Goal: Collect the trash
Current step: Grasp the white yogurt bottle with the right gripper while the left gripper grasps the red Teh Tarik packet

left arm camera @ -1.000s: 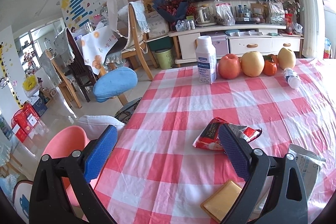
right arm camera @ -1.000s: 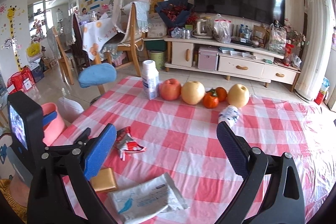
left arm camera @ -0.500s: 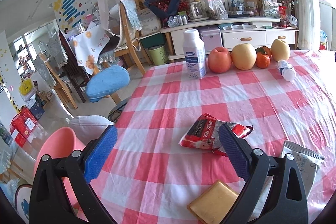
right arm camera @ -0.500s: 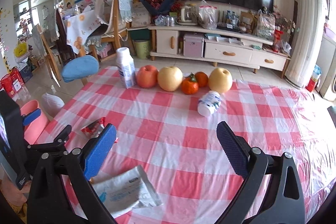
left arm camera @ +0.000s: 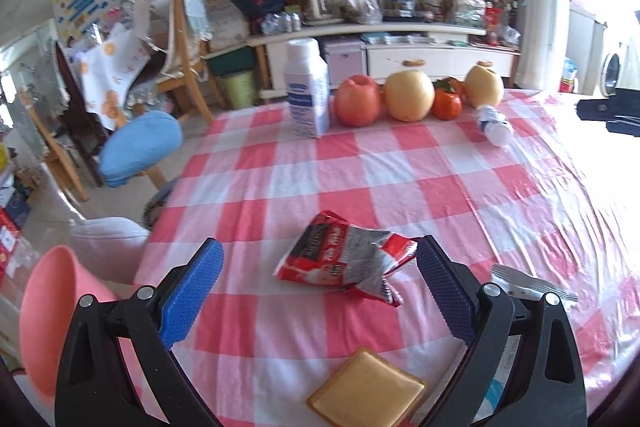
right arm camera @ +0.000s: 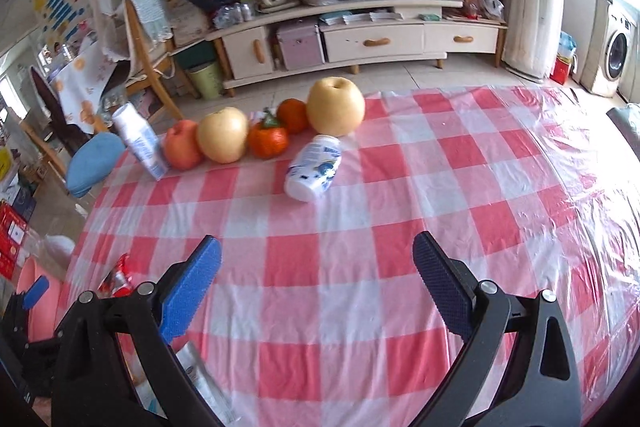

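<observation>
A crumpled red and white snack wrapper (left arm camera: 348,259) lies on the checked tablecloth (left arm camera: 400,179), between and just beyond the fingertips of my open left gripper (left arm camera: 318,287). A small white bottle (right arm camera: 314,167) lies on its side ahead of my open, empty right gripper (right arm camera: 316,291); it also shows in the left wrist view (left arm camera: 494,125). A silver-white packet (left arm camera: 528,287) lies right of the left gripper and shows at the lower left of the right wrist view (right arm camera: 200,383). A pink bin (left arm camera: 52,311) stands off the table's left edge.
A white carton (left arm camera: 306,93), an apple (left arm camera: 356,99), two pears (left arm camera: 410,95) and two persimmons (left arm camera: 446,103) line the far edge. A tan square pad (left arm camera: 366,387) lies near the front edge. A blue stool (left arm camera: 140,147) and chairs stand left.
Both grippers moved forward and tilted down. The wrapper now sits centred between the left fingers. The right view swung right toward the lying bottle. Both stay open.
</observation>
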